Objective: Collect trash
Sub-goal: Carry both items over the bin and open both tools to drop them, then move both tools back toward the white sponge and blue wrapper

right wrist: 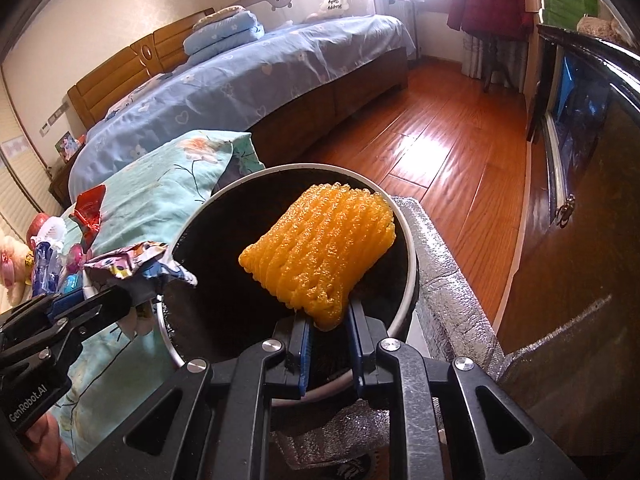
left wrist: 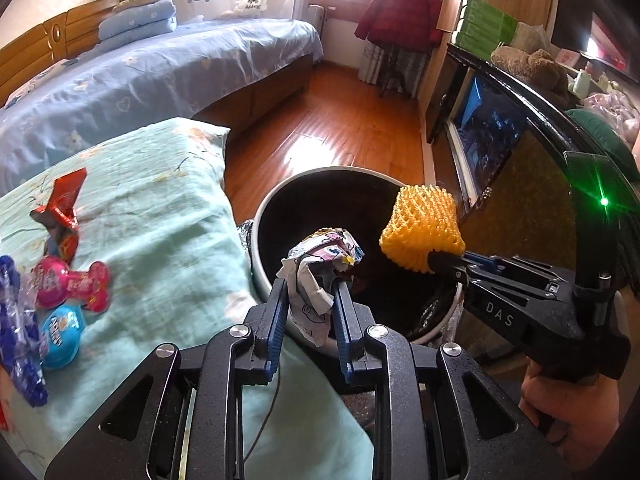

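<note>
Here, the left hand-held gripper (left wrist: 310, 288) was clenched on a crumpled printed wrapper (left wrist: 320, 276), which was held over the near rim of the round trash bin (left wrist: 260, 216). The right hand-held gripper (right wrist: 328, 320) was grasping a yellow foam fruit net (right wrist: 320, 248) by its lower edge, and the net was kept above the dark opening of the same bin. In the left wrist view, the net (left wrist: 420, 232) was seen beside the wrapper, apart from it, and a hand (left wrist: 568, 408) was seen on the handle of the right tool. More litter was left on the light green flowered cloth (left wrist: 160, 208) just beside the bin: a red foil wrapper (left wrist: 60, 208), a pink packet (left wrist: 68, 284), a round blue packet (left wrist: 60, 332) and a blue patterned bag (left wrist: 16, 332). A silver foil sheet (right wrist: 448, 264) was seen against the right side of the bin.
</note>
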The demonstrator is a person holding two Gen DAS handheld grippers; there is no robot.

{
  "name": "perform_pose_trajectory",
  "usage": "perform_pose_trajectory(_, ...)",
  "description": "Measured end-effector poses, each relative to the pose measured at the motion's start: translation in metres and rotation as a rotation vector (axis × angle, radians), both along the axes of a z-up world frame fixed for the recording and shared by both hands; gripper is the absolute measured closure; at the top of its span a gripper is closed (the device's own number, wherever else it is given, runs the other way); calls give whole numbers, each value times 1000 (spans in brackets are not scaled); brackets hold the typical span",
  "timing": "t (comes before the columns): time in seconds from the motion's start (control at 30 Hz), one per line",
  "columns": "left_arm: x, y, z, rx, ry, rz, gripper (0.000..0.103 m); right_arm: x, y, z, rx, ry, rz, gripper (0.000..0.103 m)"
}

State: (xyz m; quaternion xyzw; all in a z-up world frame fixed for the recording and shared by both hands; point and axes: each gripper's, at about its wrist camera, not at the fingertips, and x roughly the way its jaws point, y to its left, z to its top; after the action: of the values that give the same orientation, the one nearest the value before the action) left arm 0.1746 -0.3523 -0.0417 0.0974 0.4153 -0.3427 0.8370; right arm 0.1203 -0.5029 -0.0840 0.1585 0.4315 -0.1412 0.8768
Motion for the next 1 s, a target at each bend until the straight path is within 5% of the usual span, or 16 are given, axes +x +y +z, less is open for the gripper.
perform_pose_trajectory(0.07,1,-2,0,0,2,-7,76,2,-3,-1,-1,5,-5,84)
perform_pose_trajectory(0.17,3,-4,-1,5,3,-10,46,2,-8,-2,10,13,-16,75)
perform_pose_trajectory(0.2,2,-3,0,-3,-3,-8,40,2,-10,-2,14,13,-18,64)
perform_pose_trajectory(0.23,1,-2,2,-10,-10,-8,39,1,-10,-1,13,8,-20,55)
perform_pose_trajectory(0.4,-7,16,5,-20,-30,14,39,-7,-7,4,20,-16,-37,52)
perform_pose_trajectory(0.53,-15,41,3,-27,-37,50,38,-14,5,11,30,-54,-32,36)
perform_pose_trajectory(1.0,-47,153,-5,-29,-60,236,37,-30,87,21,79,-125,84,28)
